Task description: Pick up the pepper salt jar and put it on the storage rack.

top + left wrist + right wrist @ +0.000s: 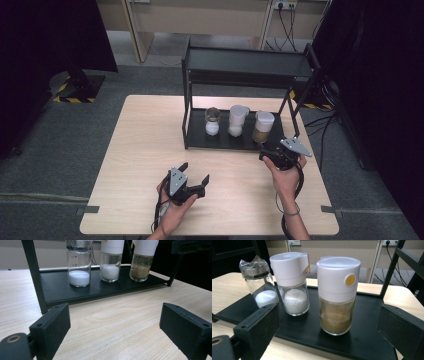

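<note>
Jar of brown granules point(337, 305) with a white push-button lid, standing upright at the right end of the black rack's lower shelf point(367, 340) (beside a jar of white crystals point(294, 290) and a foil-capped jar of white powder point(260, 287)). Right tongs point(328, 332) gape wide just before it, touching nothing. Left tongs point(113, 327), also spread apart, hover over the wooden tabletop point(145, 150), short of the rack.

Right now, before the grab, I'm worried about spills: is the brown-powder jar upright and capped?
Upright and capped. The brown-powder jar stands on the rack's black tray, white lid on top, between the open right gripper jaws.
</note>
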`<state>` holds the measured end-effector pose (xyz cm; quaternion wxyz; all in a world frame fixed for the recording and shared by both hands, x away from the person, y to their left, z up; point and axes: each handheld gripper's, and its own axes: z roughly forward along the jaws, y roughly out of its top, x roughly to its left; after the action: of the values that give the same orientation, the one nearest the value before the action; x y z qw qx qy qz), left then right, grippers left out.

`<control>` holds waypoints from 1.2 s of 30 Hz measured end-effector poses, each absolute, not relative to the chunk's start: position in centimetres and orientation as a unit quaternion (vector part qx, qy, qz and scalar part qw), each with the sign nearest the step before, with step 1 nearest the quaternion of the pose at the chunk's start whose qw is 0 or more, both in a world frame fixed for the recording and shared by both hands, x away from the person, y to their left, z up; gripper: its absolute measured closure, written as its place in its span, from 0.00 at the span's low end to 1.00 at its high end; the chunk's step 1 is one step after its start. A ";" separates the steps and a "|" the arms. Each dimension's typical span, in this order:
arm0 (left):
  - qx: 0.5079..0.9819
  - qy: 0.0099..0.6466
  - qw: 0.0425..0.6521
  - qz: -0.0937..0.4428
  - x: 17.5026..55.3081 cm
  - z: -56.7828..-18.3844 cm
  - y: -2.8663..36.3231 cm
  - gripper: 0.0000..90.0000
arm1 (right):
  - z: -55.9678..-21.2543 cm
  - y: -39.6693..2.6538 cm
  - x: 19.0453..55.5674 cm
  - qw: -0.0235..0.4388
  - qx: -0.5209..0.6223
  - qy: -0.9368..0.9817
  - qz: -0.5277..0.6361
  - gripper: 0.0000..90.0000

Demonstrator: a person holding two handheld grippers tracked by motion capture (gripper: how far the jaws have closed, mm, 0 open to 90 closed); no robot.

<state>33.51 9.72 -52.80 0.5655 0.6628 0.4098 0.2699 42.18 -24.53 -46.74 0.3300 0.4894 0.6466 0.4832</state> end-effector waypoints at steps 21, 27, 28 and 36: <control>0.663 0.409 0.566 0.271 33.5 -52.8 9.7 0.10 | -47.6 -24.9 39.8 0.325 0.487 0.644 0.492 0.05; 0.663 0.409 0.566 0.271 33.5 -52.8 9.7 0.10 | -48.0 -25.1 39.1 0.323 0.486 0.646 0.492 0.05; 0.663 0.409 0.566 0.271 33.5 -52.8 9.7 0.10 | -48.0 -25.2 39.0 0.324 0.486 0.645 0.492 0.05; 0.663 0.409 0.566 0.270 33.5 -52.8 9.7 0.10 | -48.3 -25.4 38.1 0.325 0.483 0.647 0.493 0.05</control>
<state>33.46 9.72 -52.80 0.5661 0.6629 0.4085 0.2704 38.09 -25.41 -48.29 0.3251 0.4828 0.6470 0.4925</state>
